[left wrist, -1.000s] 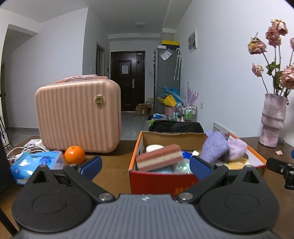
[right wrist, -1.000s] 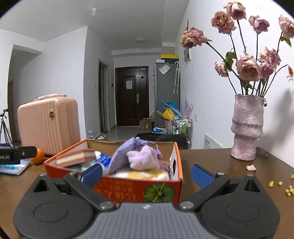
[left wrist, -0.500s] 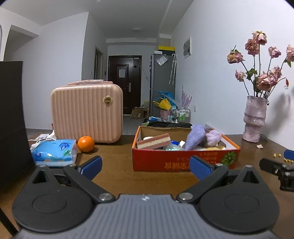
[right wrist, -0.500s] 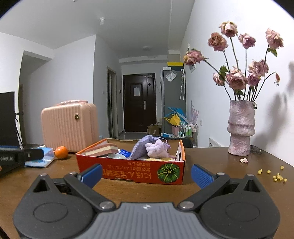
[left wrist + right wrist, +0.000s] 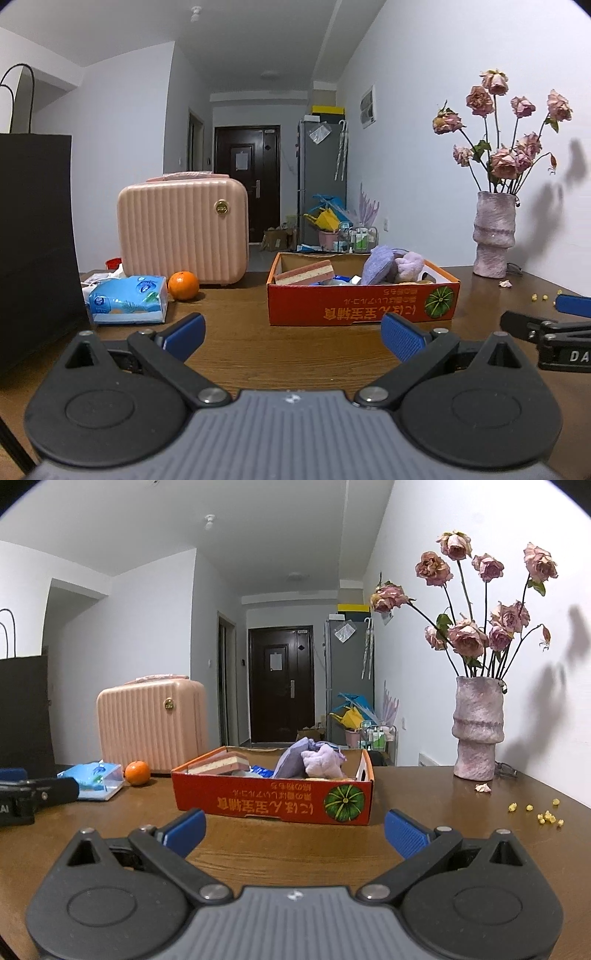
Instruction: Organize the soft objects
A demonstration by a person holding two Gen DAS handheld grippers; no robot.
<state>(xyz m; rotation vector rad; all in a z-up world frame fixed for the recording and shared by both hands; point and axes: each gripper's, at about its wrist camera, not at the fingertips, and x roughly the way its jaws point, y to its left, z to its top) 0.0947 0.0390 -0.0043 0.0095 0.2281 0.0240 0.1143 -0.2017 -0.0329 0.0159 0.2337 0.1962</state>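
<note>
A red cardboard box [image 5: 364, 305] [image 5: 273, 801] stands on the wooden table. It holds a pink and cream sponge [image 5: 304, 271] [image 5: 218, 762], a purple cloth [image 5: 376, 260] [image 5: 293, 762], a lilac plush [image 5: 408, 264] [image 5: 323, 762] and blue packets. My left gripper [image 5: 293, 334] is open and empty, well short of the box. My right gripper [image 5: 293, 829] is open and empty, just in front of the box; it also shows at the right edge of the left wrist view [image 5: 546, 332].
A pink case [image 5: 183, 232] [image 5: 151, 723], an orange [image 5: 183, 285] [image 5: 137, 772] and a blue tissue pack [image 5: 127, 299] [image 5: 92, 779] lie left of the box. A black bag [image 5: 35, 243] stands far left. A vase of dried roses [image 5: 495, 236] [image 5: 476, 727] stands right, with yellow crumbs [image 5: 543, 814].
Both grippers have pulled back from the box and now sit farther from it, still open and empty. The box looks smaller in both views.
</note>
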